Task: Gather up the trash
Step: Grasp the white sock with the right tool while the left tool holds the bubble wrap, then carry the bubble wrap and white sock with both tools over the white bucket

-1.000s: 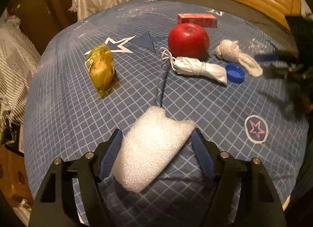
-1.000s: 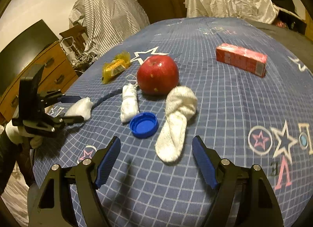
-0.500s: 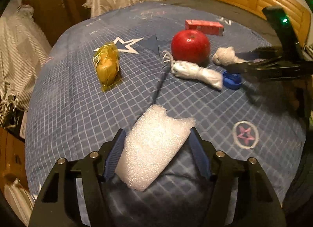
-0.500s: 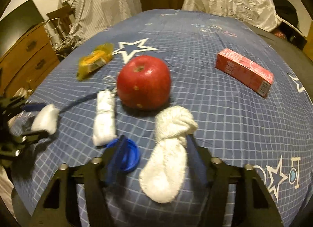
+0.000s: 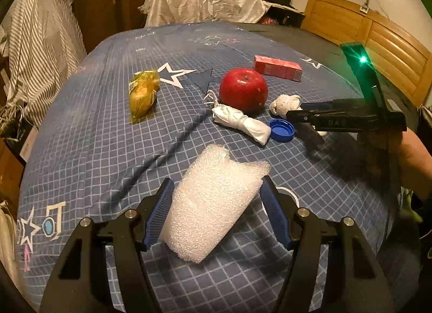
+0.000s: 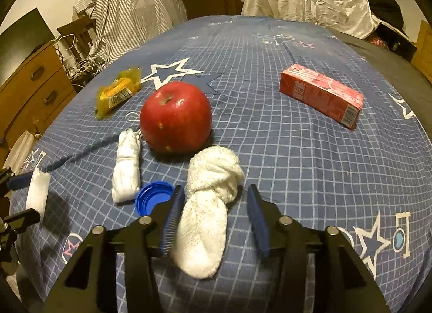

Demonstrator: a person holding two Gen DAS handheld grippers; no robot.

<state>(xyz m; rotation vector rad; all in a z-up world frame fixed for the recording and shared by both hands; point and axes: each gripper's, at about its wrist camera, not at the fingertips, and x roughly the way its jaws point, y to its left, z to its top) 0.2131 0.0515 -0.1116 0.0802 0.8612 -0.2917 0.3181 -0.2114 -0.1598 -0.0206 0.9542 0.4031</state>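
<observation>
Low in the left wrist frame, our left gripper (image 5: 216, 213) clamps the foam wad (image 5: 213, 205), its long axis slanting upper-right. Our right gripper (image 6: 216, 221), jaws opening, straddles the knotted sock (image 6: 208, 210), knot pointing up-frame.

The left gripper (image 5: 216, 213) points steeply down, fingers (image 5: 159, 215) clamped. The right gripper (image 6: 214, 221), also tilted down, is opening its fingers (image 6: 257, 218).

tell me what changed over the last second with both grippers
The right gripper moved in from beside the knotted white sock to straddle it; its jaws are opening, the right pad clear. The left gripper closed onto the foam sheet. Apple, blue cap, red carton stayed put.
</observation>
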